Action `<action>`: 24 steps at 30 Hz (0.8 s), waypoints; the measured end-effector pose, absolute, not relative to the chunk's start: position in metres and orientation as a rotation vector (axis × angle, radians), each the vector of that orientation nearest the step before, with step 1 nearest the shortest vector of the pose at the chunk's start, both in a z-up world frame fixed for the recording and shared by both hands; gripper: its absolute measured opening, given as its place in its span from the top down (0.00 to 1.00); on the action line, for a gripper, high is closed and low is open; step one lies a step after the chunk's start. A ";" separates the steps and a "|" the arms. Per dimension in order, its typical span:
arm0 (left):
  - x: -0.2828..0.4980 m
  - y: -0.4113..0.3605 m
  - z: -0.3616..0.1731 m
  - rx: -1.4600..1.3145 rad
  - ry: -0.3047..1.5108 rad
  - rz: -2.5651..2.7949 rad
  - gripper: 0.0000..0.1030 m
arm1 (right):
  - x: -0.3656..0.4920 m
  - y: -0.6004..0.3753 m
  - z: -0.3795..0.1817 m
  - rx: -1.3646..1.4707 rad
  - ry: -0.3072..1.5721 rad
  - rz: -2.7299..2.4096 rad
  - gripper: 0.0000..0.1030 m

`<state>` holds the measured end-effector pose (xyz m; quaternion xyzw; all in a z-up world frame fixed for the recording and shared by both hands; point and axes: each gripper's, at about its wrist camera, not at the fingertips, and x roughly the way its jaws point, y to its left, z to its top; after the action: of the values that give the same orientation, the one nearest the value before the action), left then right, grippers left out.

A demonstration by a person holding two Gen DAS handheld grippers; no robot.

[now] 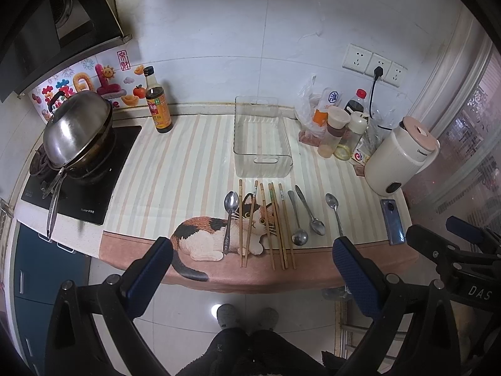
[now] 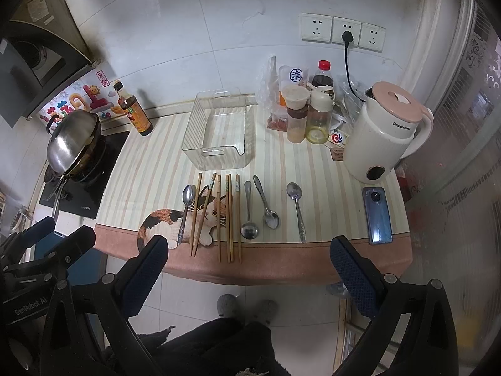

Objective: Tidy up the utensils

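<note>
Both tools hang off the near edge of the desk (image 1: 131, 169), holding nothing: the left tool (image 1: 252, 250) and the right tool (image 2: 249, 249) each have their blue-padded fingers spread wide apart. On the striped cat-print mat (image 2: 150, 172), a row of utensils lies at 12 o'clock from the right tool: one spoon (image 2: 185, 208) at the left end, the wooden chopsticks (image 2: 228, 216) beside it, then three more spoons (image 2: 266, 203) toward 1 o'clock. Behind the row, farther toward 12 o'clock, stands a clear plastic bin (image 2: 219, 153) with nothing in it. A blue phone (image 2: 377, 214) lies at 2 o'clock, near a white kettle (image 2: 382, 131); a lidded wok (image 1: 76, 131) sits at 10 o'clock of the left tool.
</note>
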<state>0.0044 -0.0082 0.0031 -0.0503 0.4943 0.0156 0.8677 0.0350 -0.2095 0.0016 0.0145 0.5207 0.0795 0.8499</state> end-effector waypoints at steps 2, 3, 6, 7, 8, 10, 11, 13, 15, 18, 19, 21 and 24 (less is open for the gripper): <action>0.004 -0.008 0.003 -0.105 1.034 0.032 0.00 | 0.035 -0.209 0.002 0.032 1.097 0.168 0.00; 0.005 -0.010 0.003 -0.105 1.035 0.031 0.00 | 0.035 -0.209 0.002 0.032 1.097 0.168 0.00; 0.006 -0.013 0.002 -0.104 1.035 0.031 0.00 | 0.039 -0.210 0.002 0.038 1.095 0.168 0.00; 0.006 -0.013 0.001 -0.101 1.031 0.035 0.00 | 0.041 -0.211 0.001 0.043 1.093 0.164 0.00; 0.007 -0.013 0.001 -0.095 1.025 0.044 0.00 | 0.043 -0.212 0.000 0.048 1.090 0.156 0.00; 0.013 -0.016 -0.004 -0.055 0.991 0.096 0.00 | 0.050 -0.213 -0.005 0.050 1.078 0.132 0.00; 0.017 -0.018 -0.007 -0.022 0.966 0.131 0.00 | 0.055 -0.214 -0.010 0.048 1.074 0.113 0.00; 0.029 -0.020 -0.018 0.068 0.919 0.221 0.00 | 0.064 -0.213 -0.020 0.048 1.068 0.095 0.00; 0.040 -0.021 -0.032 0.134 0.902 0.281 0.00 | 0.076 -0.211 -0.035 0.045 1.065 0.076 0.00; 0.059 -0.013 -0.060 0.154 0.924 0.326 0.00 | 0.100 -0.205 -0.066 0.038 1.082 0.061 0.06; 0.066 -0.008 -0.070 0.147 0.945 0.338 0.00 | 0.109 -0.202 -0.080 0.041 1.099 0.068 0.13; 0.080 0.000 -0.096 0.119 0.997 0.350 0.00 | 0.124 -0.195 -0.106 0.054 1.145 0.091 0.30; 0.099 0.014 -0.139 0.047 1.119 0.335 0.01 | 0.145 -0.185 -0.154 0.081 1.236 0.142 0.51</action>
<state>0.0991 0.0144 -0.1391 0.0221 0.5280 0.1580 0.8341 0.1451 -0.1850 -0.1537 0.0381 0.5787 0.0667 0.8119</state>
